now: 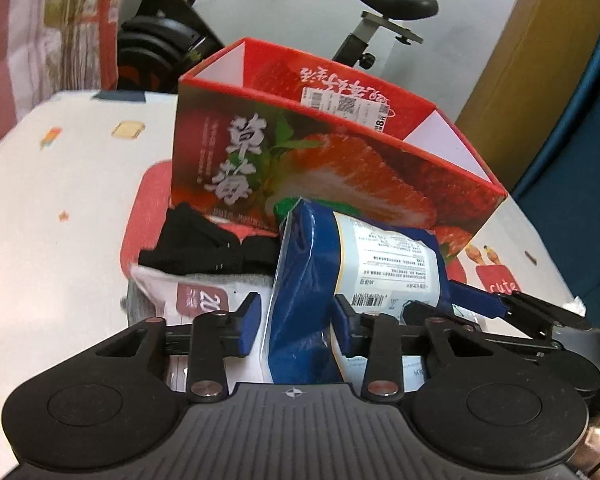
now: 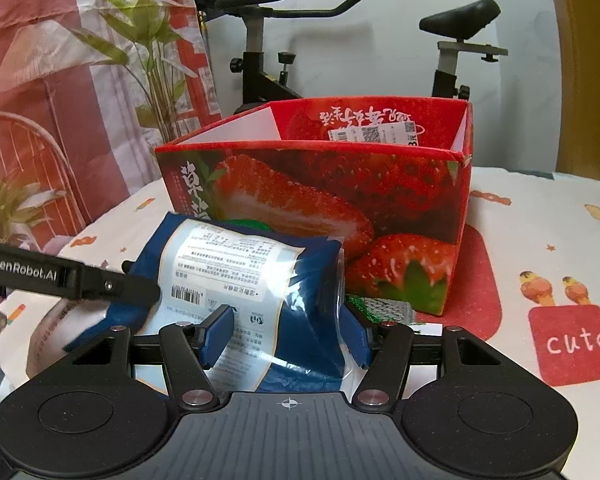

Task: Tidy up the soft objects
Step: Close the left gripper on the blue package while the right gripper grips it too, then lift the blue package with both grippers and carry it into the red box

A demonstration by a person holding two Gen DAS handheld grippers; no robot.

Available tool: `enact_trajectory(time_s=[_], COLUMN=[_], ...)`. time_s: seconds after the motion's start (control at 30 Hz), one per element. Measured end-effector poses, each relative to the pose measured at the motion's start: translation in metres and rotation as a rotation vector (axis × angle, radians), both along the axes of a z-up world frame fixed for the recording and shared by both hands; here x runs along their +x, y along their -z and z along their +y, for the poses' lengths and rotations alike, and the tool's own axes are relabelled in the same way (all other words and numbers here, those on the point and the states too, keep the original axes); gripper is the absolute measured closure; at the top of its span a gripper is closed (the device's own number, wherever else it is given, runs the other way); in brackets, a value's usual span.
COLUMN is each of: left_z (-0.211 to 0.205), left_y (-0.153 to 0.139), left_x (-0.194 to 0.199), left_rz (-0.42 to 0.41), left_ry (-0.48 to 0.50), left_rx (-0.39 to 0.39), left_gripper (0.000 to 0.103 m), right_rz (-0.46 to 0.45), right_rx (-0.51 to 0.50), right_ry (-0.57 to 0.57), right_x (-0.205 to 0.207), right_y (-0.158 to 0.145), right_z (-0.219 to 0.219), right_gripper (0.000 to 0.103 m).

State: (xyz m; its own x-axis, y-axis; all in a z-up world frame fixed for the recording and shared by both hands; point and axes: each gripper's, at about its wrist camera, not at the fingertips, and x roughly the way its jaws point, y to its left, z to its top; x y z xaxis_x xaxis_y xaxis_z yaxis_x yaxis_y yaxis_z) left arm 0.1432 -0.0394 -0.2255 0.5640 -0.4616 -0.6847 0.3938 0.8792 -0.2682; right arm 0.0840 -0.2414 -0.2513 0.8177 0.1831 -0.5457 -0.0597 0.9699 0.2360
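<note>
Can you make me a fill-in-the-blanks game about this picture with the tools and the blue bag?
1. The printed fruit on the red box is a ____.
2. Both tools hold the same ____ bag.
3. The socks lying beside the box are ____.
4. The red patch on the tablecloth says ____.

Missing words: strawberry; blue; black; cute

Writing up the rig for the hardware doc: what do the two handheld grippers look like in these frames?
Both match: the left gripper and right gripper have a dark grey ribbed body, two round black discs at the sides, black linkage bars with silver pivot pins, and blue pads on the jaws. A small crosshair mark sits at the body's front edge. The left one's side, seen from the right wrist view, reads "GenRobot.AI" in white. No cables or sleeves visible.
</note>
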Motion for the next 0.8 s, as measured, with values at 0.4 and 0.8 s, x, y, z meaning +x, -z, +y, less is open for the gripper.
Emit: enact_trajectory(time_s=[0.4, 0.8], left_z=[-0.003, 0.01], left_y=[0.004, -0.004], left_x=[-0.011, -0.022], left_rz=[-0.037, -0.071], left_ry=[0.007, -0.051], left_rx=[0.027, 0.012], left_gripper=[0.068, 0.07], right_rz=[-0.004, -0.066], right_rx=[-0.055, -0.115], right_ry=[-0.031, -0.085], right_x=[-0.002, -0.018], right_y=[0.0, -0.021], right_z=[0.01, 0.026], right_gripper=[0.054, 0.078])
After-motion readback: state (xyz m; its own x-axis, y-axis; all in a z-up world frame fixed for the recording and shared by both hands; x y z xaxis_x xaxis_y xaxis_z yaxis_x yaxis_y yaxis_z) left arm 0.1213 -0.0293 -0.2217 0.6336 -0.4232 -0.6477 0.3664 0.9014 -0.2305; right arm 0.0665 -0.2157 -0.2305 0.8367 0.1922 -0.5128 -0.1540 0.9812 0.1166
